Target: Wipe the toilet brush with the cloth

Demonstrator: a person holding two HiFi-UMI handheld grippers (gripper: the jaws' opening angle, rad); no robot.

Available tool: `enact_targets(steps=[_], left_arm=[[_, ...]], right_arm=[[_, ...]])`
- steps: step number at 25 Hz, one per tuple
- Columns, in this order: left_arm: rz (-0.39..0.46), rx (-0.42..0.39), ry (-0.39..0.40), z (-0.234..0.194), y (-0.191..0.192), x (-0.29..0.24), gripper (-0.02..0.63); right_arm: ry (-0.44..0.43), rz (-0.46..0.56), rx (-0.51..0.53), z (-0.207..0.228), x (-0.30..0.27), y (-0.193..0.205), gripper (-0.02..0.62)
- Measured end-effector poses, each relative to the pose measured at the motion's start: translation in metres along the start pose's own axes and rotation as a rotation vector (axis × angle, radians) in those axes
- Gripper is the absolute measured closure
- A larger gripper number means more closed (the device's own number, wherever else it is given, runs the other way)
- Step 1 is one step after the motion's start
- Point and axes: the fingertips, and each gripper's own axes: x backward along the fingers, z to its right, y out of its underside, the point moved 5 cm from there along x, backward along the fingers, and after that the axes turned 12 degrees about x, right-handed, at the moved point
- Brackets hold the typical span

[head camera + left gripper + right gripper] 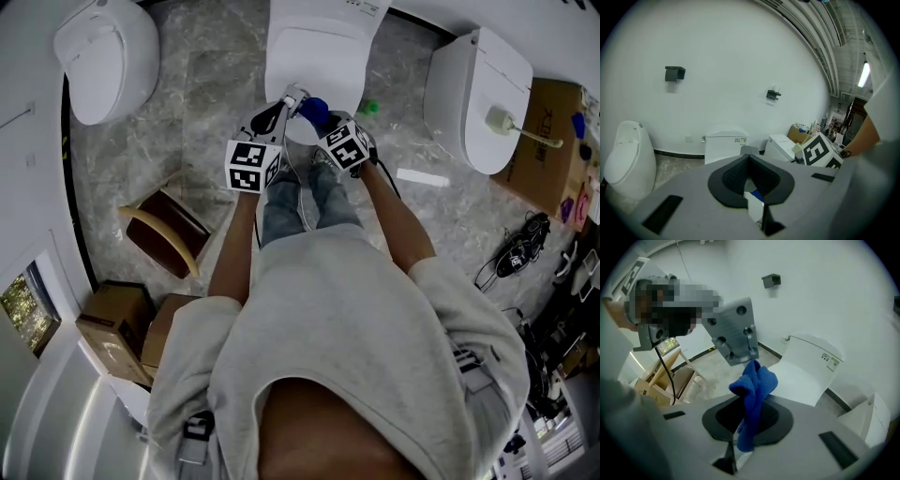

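Note:
My right gripper (325, 122) (751, 404) is shut on a blue cloth (315, 111) (756, 383), which sticks up in a bunch from between its jaws. The cloth's top touches the grey metal end of my left gripper (292, 97) (735, 333), just to its left. In the left gripper view the left gripper (749, 158) has its jaws shut. A pale strip, seemingly the toilet brush handle (754, 208), shows in the gap beneath them, with a bit of blue beside it. The brush head is hidden. Both grippers hover over the front of a white toilet (319, 47).
Two more white toilets (103, 56) (483, 94) stand left and right. A wooden stool (167, 230) and cardboard boxes (112, 328) sit at my left, another box (553, 131) and black cables (516, 248) at my right. A small green object (369, 107) lies by the toilet base.

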Motion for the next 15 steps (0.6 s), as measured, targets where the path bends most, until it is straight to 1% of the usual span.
enact_targets(steps=[3, 5, 7, 11, 15], left_arm=[[-0.002, -0.001, -0.007, 0.003, 0.001, 0.000, 0.586], [0.000, 0.000, -0.009, 0.003, 0.002, 0.001, 0.586], [0.002, 0.001, -0.010, 0.003, 0.002, 0.001, 0.586], [0.004, 0.003, -0.016, 0.002, 0.003, 0.003, 0.586], [0.008, 0.002, -0.019, 0.001, 0.003, 0.002, 0.586]], right_arm=[[-0.003, -0.035, -0.023, 0.001, -0.001, 0.024, 0.538], [0.018, -0.031, -0.037, 0.004, 0.002, 0.037, 0.538], [0.043, -0.005, -0.053, 0.010, 0.011, 0.037, 0.538], [0.120, 0.076, -0.067, 0.030, 0.043, 0.013, 0.538], [0.177, 0.195, -0.046, 0.046, 0.072, -0.025, 0.538]])
